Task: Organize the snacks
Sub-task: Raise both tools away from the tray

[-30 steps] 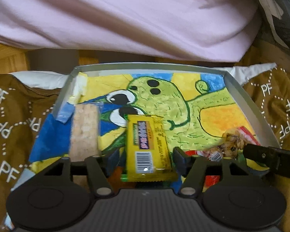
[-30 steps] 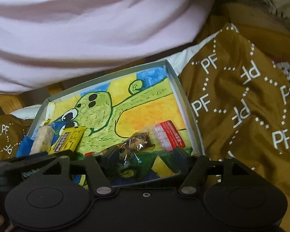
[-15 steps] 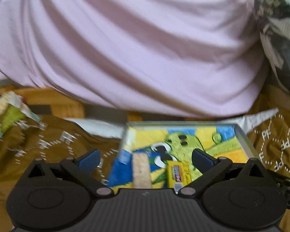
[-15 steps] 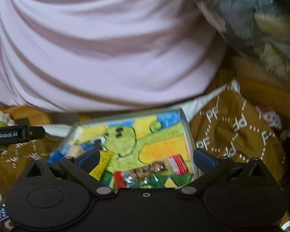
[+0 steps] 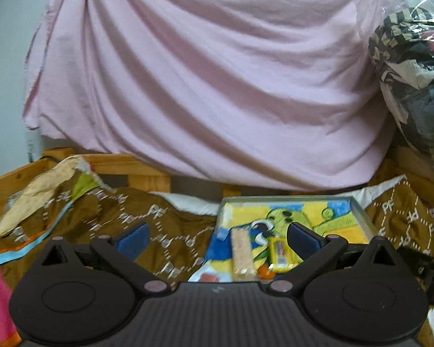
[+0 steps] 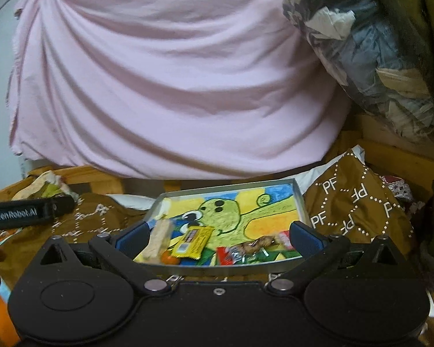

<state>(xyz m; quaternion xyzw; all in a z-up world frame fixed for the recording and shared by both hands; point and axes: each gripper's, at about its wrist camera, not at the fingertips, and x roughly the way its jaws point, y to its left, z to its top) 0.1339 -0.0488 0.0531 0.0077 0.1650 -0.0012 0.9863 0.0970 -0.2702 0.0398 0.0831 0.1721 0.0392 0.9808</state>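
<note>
1. Brown cloth (image 6: 358, 202) printed with white "PF" letters covers the bed-like surface on which everything rests, with a wooden frame (image 5: 124, 164) behind it.
2. On that cloth sits a shallow metal tray (image 6: 299, 199) lined with a bright drawing of a green cartoon creature on yellow, blue and orange.
3. Inside the tray, along its near edge, lie the snacks: a pale cereal bar (image 6: 159, 238) at the left, a yellow wrapped bar (image 6: 192, 243) just beside it, then a clear packet of brown pieces (image 6: 257, 245) with red ends (image 6: 283, 237) toward the right.
4. A small orange item (image 6: 167, 258) shows between the pale bar and the yellow one; what it is cannot be told.
5. In the left wrist view the same pale bar (image 5: 240, 256) and yellow bar (image 5: 280, 253) lie side by side at the tray's left end.
6. The right gripper (image 6: 217, 237) hangs in front of the tray's near rim, fingers spread wide with nothing between them.
7. The left gripper (image 5: 217, 238) is likewise released and empty, its blue-padded fingers (image 5: 134, 235) wide apart, one over the cloth and the other over the tray.
8. Behind everything hangs a draped pink sheet (image 5: 211, 81), and at the right a clear plastic bag (image 6: 370, 52) of patterned fabric.
</note>
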